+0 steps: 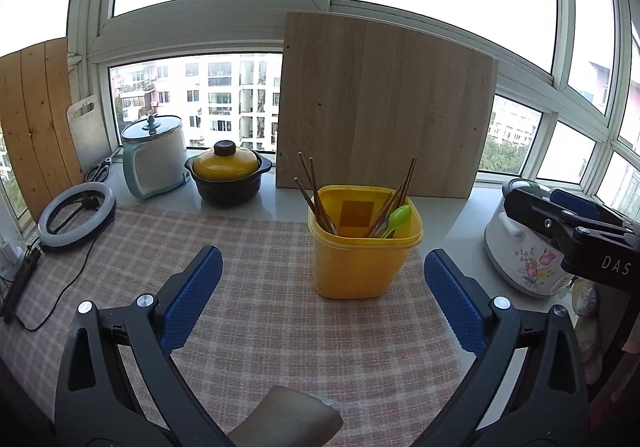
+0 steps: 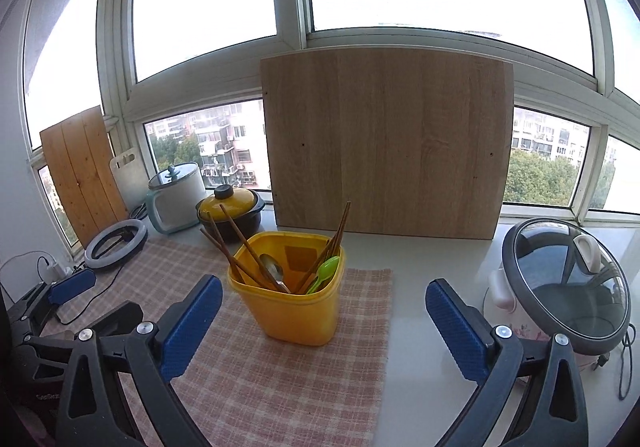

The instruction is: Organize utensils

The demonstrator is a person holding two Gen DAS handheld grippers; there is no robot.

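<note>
A yellow plastic holder (image 1: 356, 259) stands upright on the pink checked cloth (image 1: 260, 327). It holds several brown chopsticks (image 1: 314, 191), a green spoon (image 1: 398, 219) and, in the right wrist view, a metal spoon (image 2: 274, 273). The holder also shows in the right wrist view (image 2: 292, 307). My left gripper (image 1: 322, 271) is open and empty, a little in front of the holder. My right gripper (image 2: 324, 299) is open and empty, with the holder just ahead between its fingers. The right gripper shows at the right edge of the left wrist view (image 1: 572, 223).
A wooden board (image 1: 380, 107) leans on the window behind the holder. A yellow-lidded black pot (image 1: 228, 175), a white-and-teal cooker (image 1: 154, 157) and a ring light (image 1: 76, 219) stand at the back left. A flowered rice cooker (image 2: 560, 287) stands at the right.
</note>
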